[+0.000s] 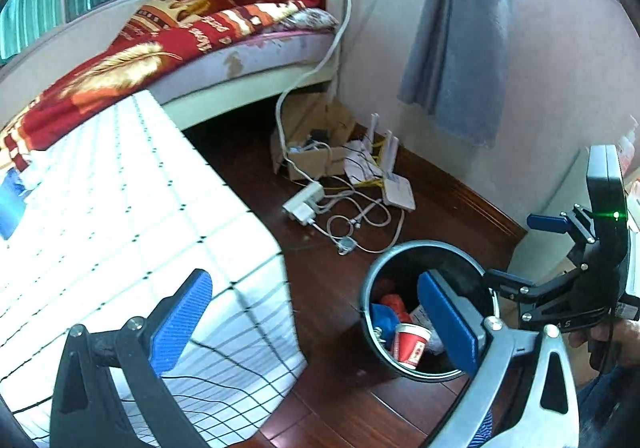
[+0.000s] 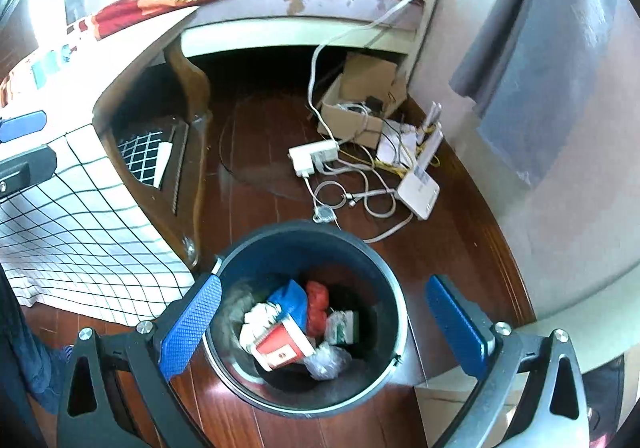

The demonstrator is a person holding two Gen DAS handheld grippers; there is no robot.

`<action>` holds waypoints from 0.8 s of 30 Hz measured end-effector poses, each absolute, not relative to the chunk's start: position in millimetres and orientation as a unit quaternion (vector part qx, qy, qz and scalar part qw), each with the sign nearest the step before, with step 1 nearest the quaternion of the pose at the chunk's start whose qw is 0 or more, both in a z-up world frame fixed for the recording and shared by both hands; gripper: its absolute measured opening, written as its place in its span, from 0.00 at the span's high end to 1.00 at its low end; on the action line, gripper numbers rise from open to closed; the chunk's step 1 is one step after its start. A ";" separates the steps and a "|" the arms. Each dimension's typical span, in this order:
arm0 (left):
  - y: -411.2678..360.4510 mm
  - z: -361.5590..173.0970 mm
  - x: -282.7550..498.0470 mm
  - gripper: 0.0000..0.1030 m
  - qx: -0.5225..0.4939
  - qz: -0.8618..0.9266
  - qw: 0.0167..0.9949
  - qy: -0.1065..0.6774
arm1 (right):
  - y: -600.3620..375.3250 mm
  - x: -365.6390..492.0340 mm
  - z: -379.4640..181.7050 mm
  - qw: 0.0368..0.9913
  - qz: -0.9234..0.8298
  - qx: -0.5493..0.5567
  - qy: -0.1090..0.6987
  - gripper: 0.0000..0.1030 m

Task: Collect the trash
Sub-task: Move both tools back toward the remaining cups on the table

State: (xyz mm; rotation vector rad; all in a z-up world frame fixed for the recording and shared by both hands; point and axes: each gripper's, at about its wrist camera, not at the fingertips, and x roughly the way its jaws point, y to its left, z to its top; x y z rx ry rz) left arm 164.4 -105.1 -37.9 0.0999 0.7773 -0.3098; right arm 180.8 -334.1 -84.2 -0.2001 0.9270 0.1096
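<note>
So the trash bin (image 2: 308, 320) sits on the dark wood floor (image 2: 256, 184), and the right wrist cam looks almost straight down into it. Right gripper (image 2: 324, 324) is spread wide with nothing between its blue pads, one at 9 o'clock of the bin's rim and the other out past 3 o'clock. Inside you can see a red paper cup (image 2: 282, 348) lying on its side, crumpled white paper (image 2: 258, 322), something blue (image 2: 294, 302), something red (image 2: 318, 304), a small green and white packet (image 2: 342, 328) and a clear plastic wad (image 2: 328, 360).

Left wrist cam only catches the bin at 4 o'clock from a slant, so the cup (image 1: 410, 344) is the main thing readable in there. Left gripper (image 1: 316, 320) is spread wide too, holding nothing, over the edge of a white gridded cloth (image 1: 132, 232). That view does show the other gripper from outside at 3 o'clock, with a hand (image 1: 600, 340) on its handle.

Both cams show the bed (image 1: 256, 60), a cardboard box (image 2: 360, 108), a white router (image 2: 420, 188) and tangled cables (image 2: 348, 196) at 12 to 1 o'clock beyond the bin. Only the right cam shows the wooden leg (image 2: 192, 88) under the cloth.
</note>
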 end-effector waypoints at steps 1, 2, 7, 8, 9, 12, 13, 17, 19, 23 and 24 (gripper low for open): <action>-100.5 -36.6 163.9 0.00 0.048 -0.145 0.914 0.375 | -328.7 181.9 -82.3 0.889 0.057 -0.099 0.443 0.00; -93.7 -35.1 163.7 0.00 0.047 -0.139 0.917 0.372 | -325.3 182.5 -80.1 0.890 0.059 -0.101 0.441 0.00; -67.4 -29.5 163.0 0.00 0.036 -0.112 0.923 0.365 | -297.9 188.4 -68.8 0.895 0.076 -0.117 0.424 0.00; -61.3 -27.0 162.7 0.00 0.033 -0.106 0.926 0.361 | -294.8 189.1 -66.8 0.896 0.078 -0.118 0.421 0.00; -55.9 -24.8 162.8 0.00 0.031 -0.101 0.928 0.357 | -289.1 190.6 -63.5 0.897 0.082 -0.119 0.417 0.00; -38.8 -19.0 162.3 0.00 0.023 -0.087 0.932 0.350 | -273.1 195.8 -54.1 0.902 0.094 -0.122 0.403 0.00; -32.1 -17.8 162.3 0.00 0.022 -0.081 0.934 0.348 | -266.5 197.9 -50.6 0.904 0.099 -0.123 0.398 0.00; -7.9 -14.0 159.3 0.00 0.019 -0.056 0.938 0.343 | -242.4 204.5 -40.2 0.907 0.118 -0.124 0.384 0.00; 5.1 -12.6 157.1 0.00 0.015 -0.044 0.939 0.340 | -227.8 207.9 -37.0 0.908 0.131 -0.128 0.377 0.00; 39.7 -11.4 150.6 0.00 0.006 -0.009 0.942 0.335 | -196.1 212.5 -34.2 0.906 0.160 -0.134 0.367 0.00; 48.9 -11.1 148.0 0.00 0.004 0.001 0.942 0.334 | -187.1 213.8 -34.0 0.905 0.169 -0.134 0.366 0.00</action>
